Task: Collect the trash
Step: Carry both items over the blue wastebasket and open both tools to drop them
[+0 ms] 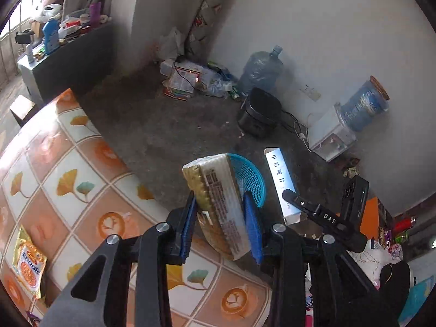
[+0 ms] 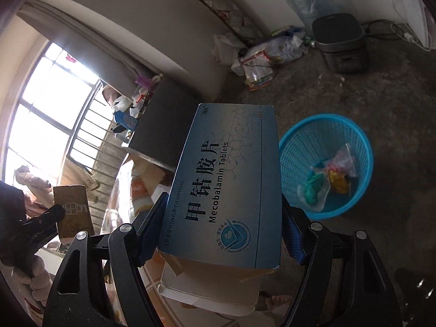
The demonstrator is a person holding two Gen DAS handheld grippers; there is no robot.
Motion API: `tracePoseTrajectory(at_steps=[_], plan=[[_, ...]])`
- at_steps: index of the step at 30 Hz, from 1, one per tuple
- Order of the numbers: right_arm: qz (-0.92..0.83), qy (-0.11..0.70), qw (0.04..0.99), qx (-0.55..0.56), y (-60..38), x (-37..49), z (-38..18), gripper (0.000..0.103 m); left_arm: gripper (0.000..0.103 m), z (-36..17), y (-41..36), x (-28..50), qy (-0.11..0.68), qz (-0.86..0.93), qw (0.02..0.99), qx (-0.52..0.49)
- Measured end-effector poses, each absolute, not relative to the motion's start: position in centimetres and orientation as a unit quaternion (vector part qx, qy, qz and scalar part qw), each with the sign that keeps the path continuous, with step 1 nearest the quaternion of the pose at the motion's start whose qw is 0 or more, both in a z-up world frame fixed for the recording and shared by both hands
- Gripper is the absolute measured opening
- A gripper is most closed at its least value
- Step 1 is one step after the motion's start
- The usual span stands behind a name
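- The left claw (image 1: 219, 219) is clamped across a flat gold-and-white foil snack packet (image 1: 218, 201); it looks light and crinkly, likely slippery, so a mid-body hold suits it.
- The right claw (image 2: 222, 230) grips a blue cardboard tablet box (image 2: 226, 188) by its long sides; light, easily crushed.
- Both claws tilt downward, near the blue plastic mesh bin (image 2: 294, 147) on the floor at right.
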State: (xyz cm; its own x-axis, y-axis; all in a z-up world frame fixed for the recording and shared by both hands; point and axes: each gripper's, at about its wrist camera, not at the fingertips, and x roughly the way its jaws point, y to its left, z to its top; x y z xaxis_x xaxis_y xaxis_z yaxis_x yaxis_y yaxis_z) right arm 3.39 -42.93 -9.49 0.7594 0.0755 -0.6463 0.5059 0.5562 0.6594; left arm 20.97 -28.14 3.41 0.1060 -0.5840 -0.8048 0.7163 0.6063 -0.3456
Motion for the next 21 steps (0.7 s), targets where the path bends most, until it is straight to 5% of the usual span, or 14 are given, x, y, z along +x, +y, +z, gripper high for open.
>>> tracePoseTrajectory(at_steps=[6,8,10,15,21], plan=[[-0.173,0.339,0.796,0.470,-46.8,4.1,-13.0,0.073,0.035,-2.9,-40.6,21.1,0.527,-0.490,0.689,0.084],[-0.198,0.352,0.789,0.463,-48.2,4.8,-14.9,0.077,0.055,-6.0,-43.6,21.7,0.541,-0.498,0.672,0.085],[-0.226,0.379,0.768,0.463,-49.5,4.9,-17.9,0.077,0.064,-9.0,-45.5,22.1,0.552,-0.473,0.679,0.096],[-0.244,0.400,0.727,0.502,-50.4,2.8,-22.5,0.077,0.064,-13.0,-45.2,23.3,0.585,-0.431,0.682,0.077],[-0.240,0.377,0.747,0.492,-49.4,2.4,-20.9,0.077,0.064,-10.7,-42.2,24.7,0.542,-0.416,0.724,0.095]])
